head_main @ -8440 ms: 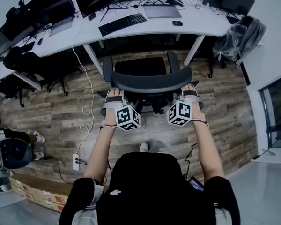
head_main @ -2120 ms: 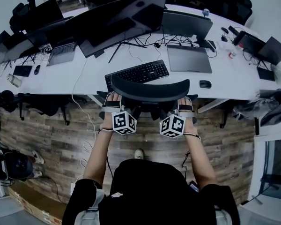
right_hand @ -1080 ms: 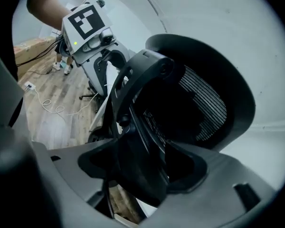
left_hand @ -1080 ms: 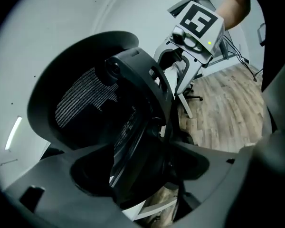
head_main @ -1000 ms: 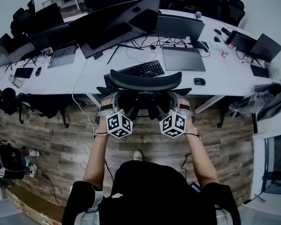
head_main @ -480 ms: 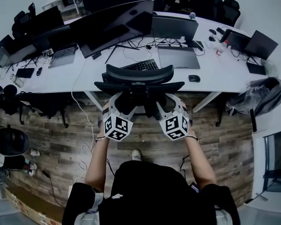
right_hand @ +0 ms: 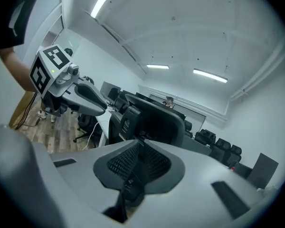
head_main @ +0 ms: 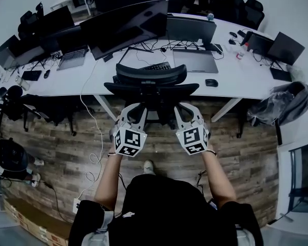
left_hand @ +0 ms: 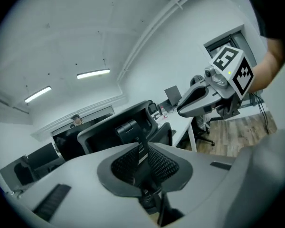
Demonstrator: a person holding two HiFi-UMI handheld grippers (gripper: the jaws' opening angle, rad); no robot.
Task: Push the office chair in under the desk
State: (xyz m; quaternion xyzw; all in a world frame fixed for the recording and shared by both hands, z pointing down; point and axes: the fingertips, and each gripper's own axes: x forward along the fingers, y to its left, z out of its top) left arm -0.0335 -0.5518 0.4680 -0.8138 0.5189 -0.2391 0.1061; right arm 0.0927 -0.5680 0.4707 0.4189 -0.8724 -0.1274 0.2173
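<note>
The office chair (head_main: 151,90) stands at the near edge of the desk (head_main: 236,83). In the head view its headrest overlaps the desktop and hides part of a keyboard (head_main: 156,65), and its seat cannot be seen from above. On the side away from the desk, the left gripper (head_main: 135,109) and the right gripper (head_main: 181,109) point at the chair back, one on each side of its middle. That view does not show how their jaws stand. Each gripper view does: both pairs are closing, with the black pads drawn together and nothing between them, and the chair back rises beyond the tips, apart from them. The gripper views also show a person (right_hand: 169,100) beyond the desk, behind the curved monitor (head_main: 126,27), who does not appear in the head view. Only the head view shows the plank floor (head_main: 66,137) under the desk.
</note>
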